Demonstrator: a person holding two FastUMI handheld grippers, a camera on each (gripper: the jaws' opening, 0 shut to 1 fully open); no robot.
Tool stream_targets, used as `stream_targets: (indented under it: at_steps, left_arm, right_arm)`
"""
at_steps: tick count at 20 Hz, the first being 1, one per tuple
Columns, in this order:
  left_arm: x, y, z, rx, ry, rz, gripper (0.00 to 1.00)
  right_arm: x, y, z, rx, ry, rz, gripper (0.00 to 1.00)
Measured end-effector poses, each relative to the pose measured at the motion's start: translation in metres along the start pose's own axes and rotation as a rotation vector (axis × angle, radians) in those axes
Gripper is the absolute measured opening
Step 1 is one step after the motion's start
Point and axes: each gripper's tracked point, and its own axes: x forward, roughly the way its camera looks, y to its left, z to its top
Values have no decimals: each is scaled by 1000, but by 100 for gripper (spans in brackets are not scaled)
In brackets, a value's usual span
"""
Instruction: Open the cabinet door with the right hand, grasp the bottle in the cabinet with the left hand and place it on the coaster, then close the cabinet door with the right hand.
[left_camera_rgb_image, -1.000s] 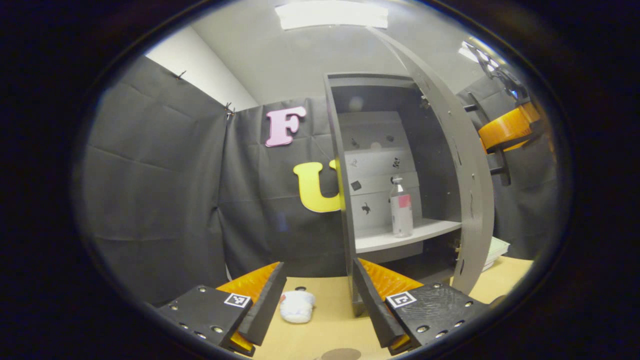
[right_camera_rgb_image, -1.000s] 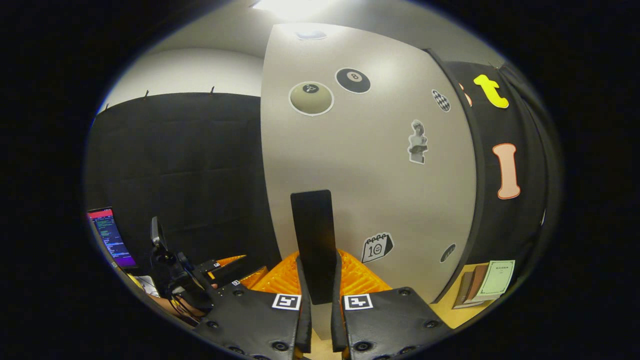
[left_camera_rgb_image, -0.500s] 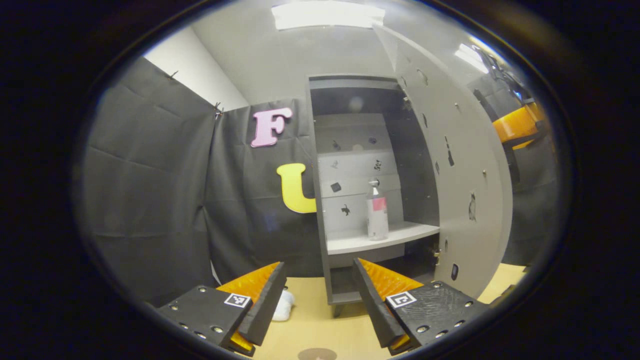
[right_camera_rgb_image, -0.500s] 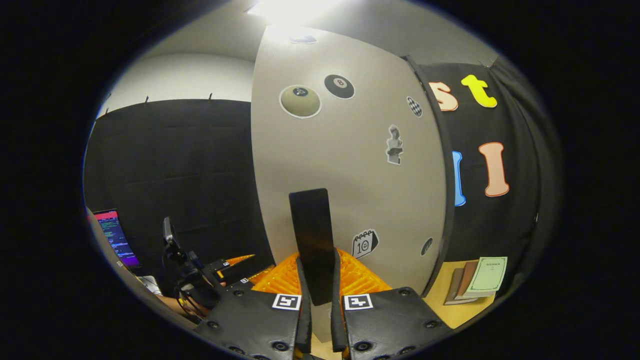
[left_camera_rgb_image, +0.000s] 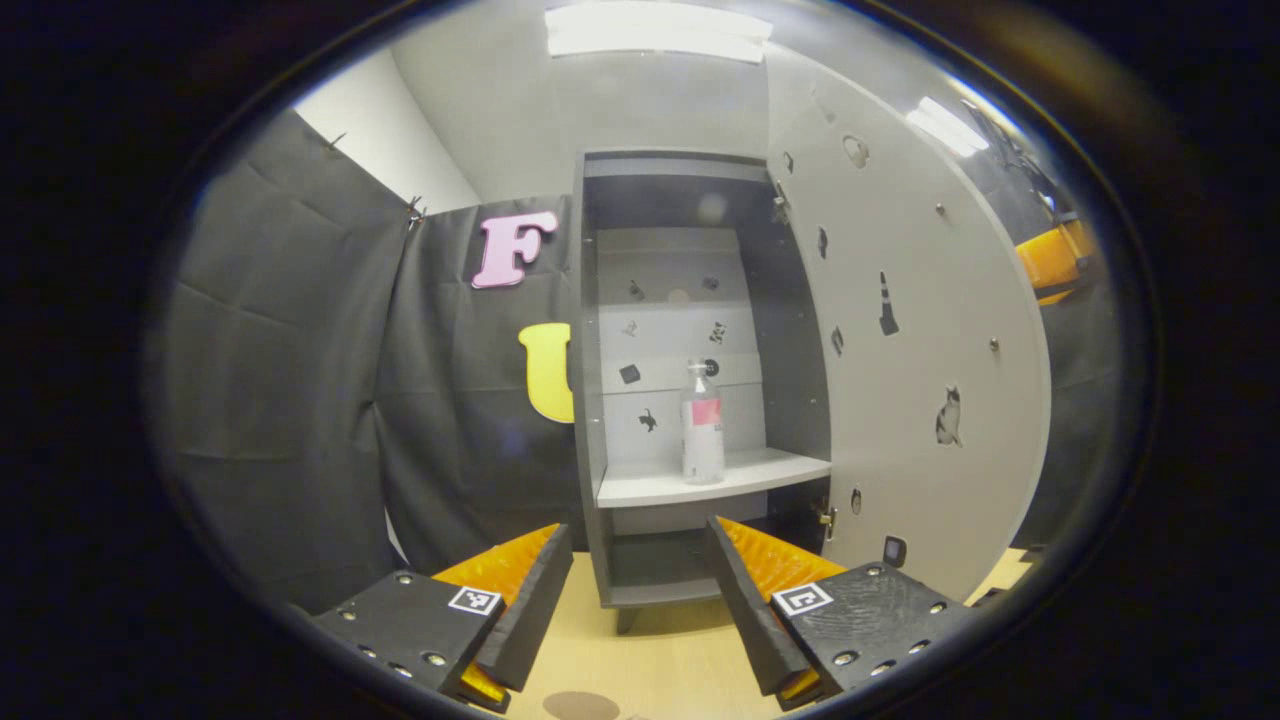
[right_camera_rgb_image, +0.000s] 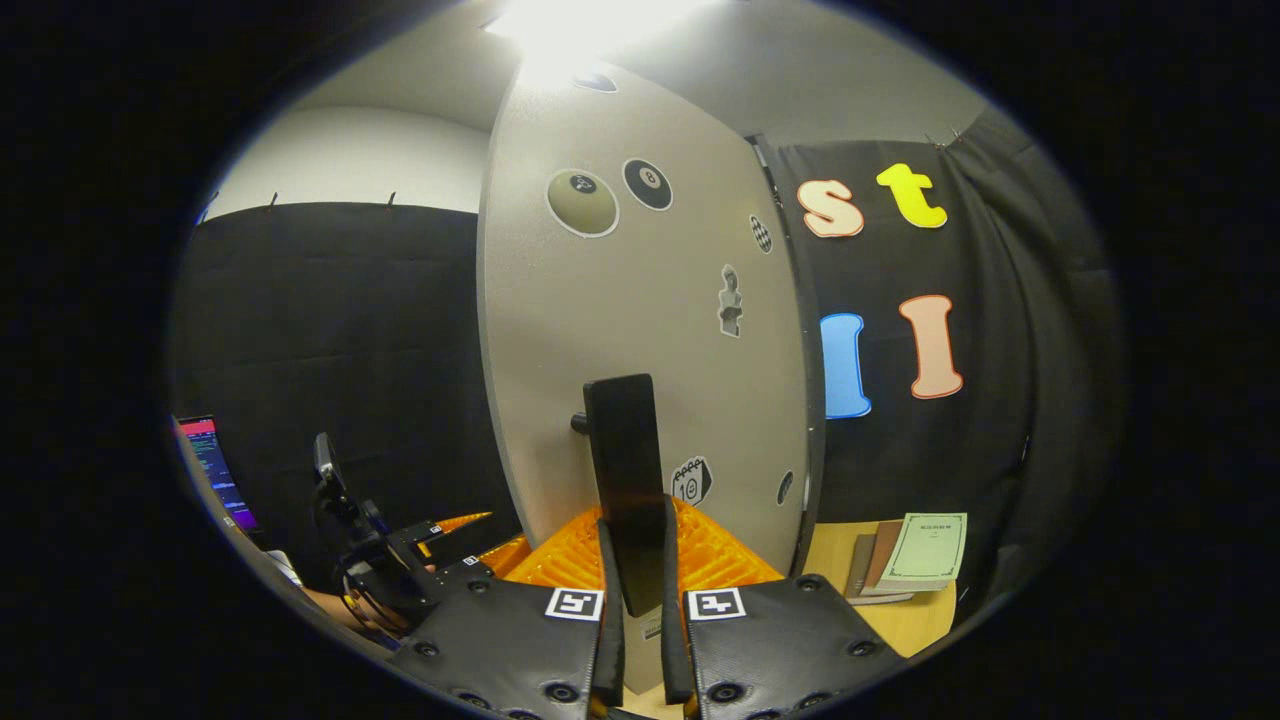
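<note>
The right gripper (right_camera_rgb_image: 636, 640) is pinching the door handle (right_camera_rgb_image: 625, 470); the left gripper (left_camera_rgb_image: 637, 610), spread, is facing the bottle (left_camera_rgb_image: 702, 425) on the cabinet shelf (left_camera_rgb_image: 715, 478); it should be going straight in, level.

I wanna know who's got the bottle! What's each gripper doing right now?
Left gripper: open, holding nothing.
Right gripper: shut on the door handle.
The bottle stands on the shelf.

Books (right_camera_rgb_image: 905, 560) stacked on wooden table (right_camera_rgb_image: 900, 620), green-covered one on top. Monitor (right_camera_rgb_image: 212, 470) lit, far left of the books. Ceiling light (left_camera_rgb_image: 655, 32) on, well above the table.
</note>
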Motion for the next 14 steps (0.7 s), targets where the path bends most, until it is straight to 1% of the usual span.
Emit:
stream_targets:
  at_steps: [2,3,4,5,6,7,8,9,10,11,12,13,14]
  left_arm:
    - [-1,-3,0,2,1,-4,83]
    - [-2,-5,0,0,0,-4,81]
    - [-4,-7,1,-4,-2,-6,81]
    - [-5,-9,1,-5,-3,-6,81]
    - [-5,-10,1,-6,-2,-4,81]
    - [-5,-13,0,-7,-1,-4,81]
    - [-6,-16,1,-8,-2,-3,81]
    - [-6,-19,2,-7,-4,-3,81]
    - [-7,-23,5,-5,-6,-1,81]
    - [-6,-26,7,-5,-9,1,81]
    - [-5,-30,11,-4,-12,2,83]
    - [-3,-33,16,0,-15,1,83]
    - [0,-37,21,9,-21,-1,83]
  right_arm:
    - [-2,-6,1,-7,-9,-29,17]
    - [-1,-7,0,-7,-14,-43,20]
    - [-1,-9,1,-10,-19,-58,20]
    - [-1,-11,1,-13,-26,-76,17]
    - [-1,-13,-4,-17,-4,-90,20]
    - [-1,-18,-12,-34,20,-114,22]
    - [-4,-24,-19,-55,44,-139,28]
    - [-11,-30,-14,-73,29,-164,28]
    - [-16,-37,-8,-83,6,-186,22]
    - [-26,-47,-4,-88,-13,-221,22]
    - [-35,-58,-1,-80,-32,-256,29]
    - [-48,-68,3,-62,-53,-290,47]
    - [-61,-79,4,-33,-75,-315,53]
